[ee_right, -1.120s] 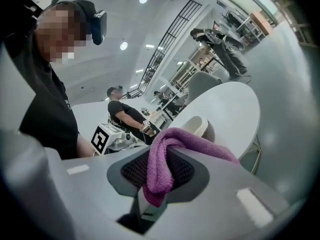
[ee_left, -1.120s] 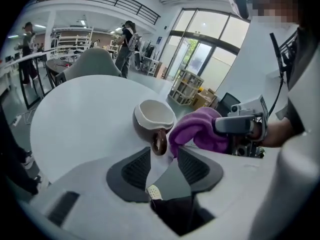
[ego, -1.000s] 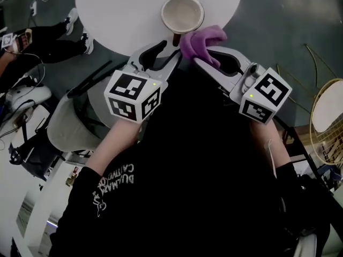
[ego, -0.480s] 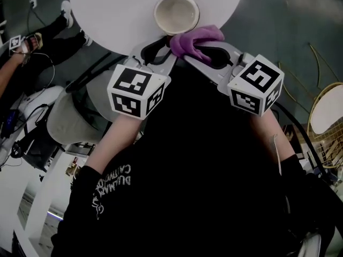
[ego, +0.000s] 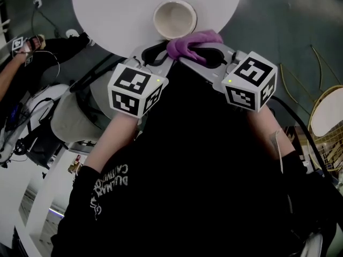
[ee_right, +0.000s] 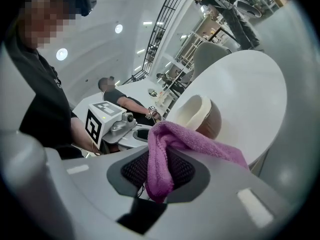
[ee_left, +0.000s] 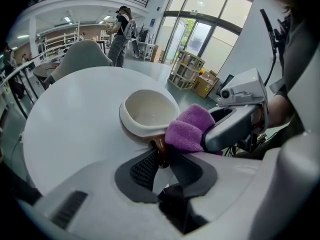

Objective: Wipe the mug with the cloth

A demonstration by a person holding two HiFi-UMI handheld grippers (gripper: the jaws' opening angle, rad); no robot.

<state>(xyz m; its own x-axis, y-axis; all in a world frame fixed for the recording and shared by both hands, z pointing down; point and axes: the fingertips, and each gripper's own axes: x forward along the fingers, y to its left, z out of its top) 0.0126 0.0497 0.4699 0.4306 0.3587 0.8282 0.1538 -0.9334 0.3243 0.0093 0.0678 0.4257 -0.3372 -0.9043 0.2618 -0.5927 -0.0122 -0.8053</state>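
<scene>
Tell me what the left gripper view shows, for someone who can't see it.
The left gripper has just been closing its jaws on the brown handle of a cream mug standing on a round white table. From the right, the right gripper holds a purple cloth against the mug.

Mug (ego: 174, 19) cream inside, brown outside; cloth (ego: 190, 43) purple; worktop (ego: 118, 15) plain white; floor (ego: 278, 25) dark grey-green.
</scene>
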